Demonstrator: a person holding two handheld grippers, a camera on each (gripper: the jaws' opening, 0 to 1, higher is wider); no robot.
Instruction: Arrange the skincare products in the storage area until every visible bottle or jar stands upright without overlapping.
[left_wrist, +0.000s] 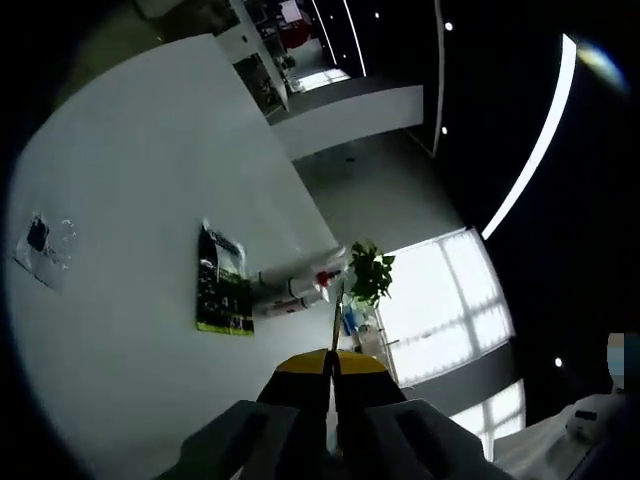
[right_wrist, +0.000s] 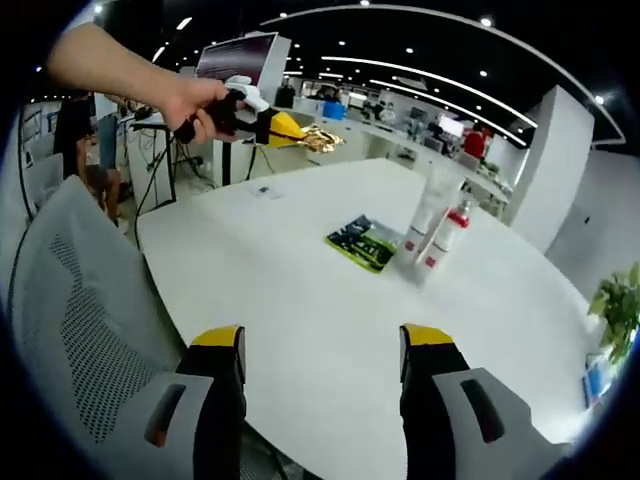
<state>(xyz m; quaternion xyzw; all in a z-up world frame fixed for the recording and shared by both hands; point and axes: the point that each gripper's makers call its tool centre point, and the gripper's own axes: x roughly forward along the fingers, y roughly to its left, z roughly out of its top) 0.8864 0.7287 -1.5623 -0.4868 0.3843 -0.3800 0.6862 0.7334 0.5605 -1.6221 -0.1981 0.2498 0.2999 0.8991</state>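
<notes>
The right tongs (right_wrist: 320, 360) gape wide over the white counter (right_wrist: 300, 300), gripping nothing. The left tongs (right_wrist: 300, 135), lifted in a hand (right_wrist: 195, 100), are clenched on a crumpled gold scrap (right_wrist: 320, 138) too small to identify. Two tubes (right_wrist: 435, 225) stand by a green packet (right_wrist: 362, 242) at the far right.

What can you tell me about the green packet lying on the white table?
The green packet is a flat, glossy-looking pouch, green and black with small pale print too blurred to read. It lies flat on the white table, beside two white tubes, one with a red cap; whether it touches them cannot be told. In the left gripper view it shows as a dark green rectangle next to the same tubes. Nothing rests on it and neither gripper is near it.
</notes>
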